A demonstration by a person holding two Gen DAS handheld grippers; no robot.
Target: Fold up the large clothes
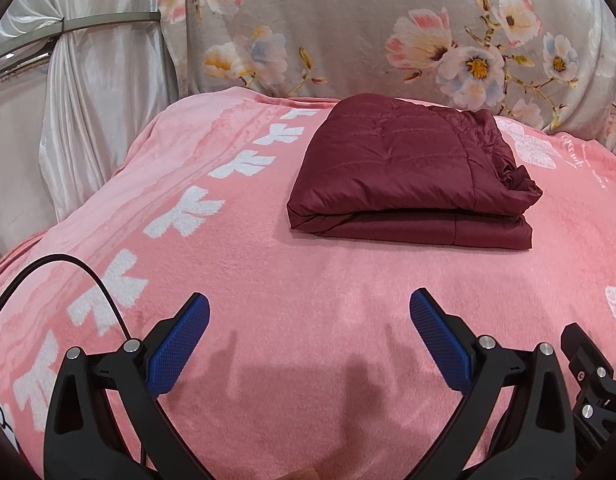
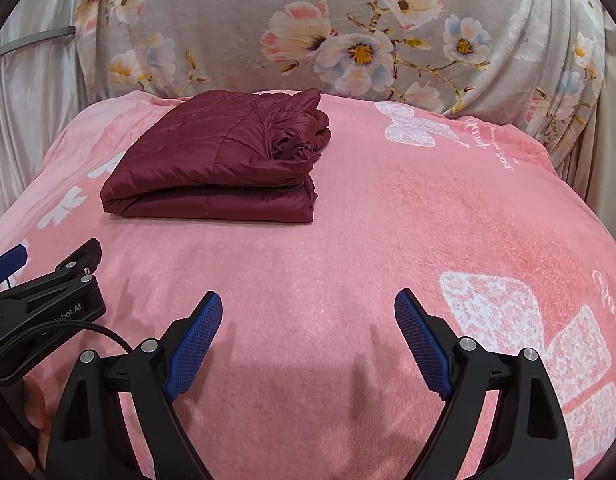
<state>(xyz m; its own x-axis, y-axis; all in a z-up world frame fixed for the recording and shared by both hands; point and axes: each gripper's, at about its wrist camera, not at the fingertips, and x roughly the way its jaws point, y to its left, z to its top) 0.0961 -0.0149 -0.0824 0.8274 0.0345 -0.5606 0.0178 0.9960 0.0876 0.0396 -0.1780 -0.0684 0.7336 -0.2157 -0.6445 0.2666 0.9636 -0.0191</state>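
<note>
While both tools hang over the near part of the pink blanket (image 1: 308,280), neither has anything in it: the left gripper (image 1: 309,306) has its blue-padded fingers (image 1: 176,348) spread wide with only bare blanket showing between them, and the right gripper (image 2: 308,302) stands just as wide, its pads (image 2: 421,346) gripping nothing either. Ahead of the left gripper and a little to its right lies the maroon quilted jacket (image 1: 391,168), folded into a flat rectangular bundle, well apart from the fingertips. From the right gripper the same jacket (image 2: 212,160) sits ahead and off to the left, again well clear of the tips. Its smooth folded edge faces the tools, while the bunched, crumpled end of the bundle points to the right. A row of white bow shapes (image 1: 188,208) runs along the blanket to the left of the left gripper, and larger white bows (image 2: 547,340) are printed beside the right one. Beyond the jacket rises a grey cloth with a flower print (image 2: 355,48). Seen from the right wrist, the body of the left tool sits close by at the left, a black cable (image 2: 88,330) looping from it
</note>
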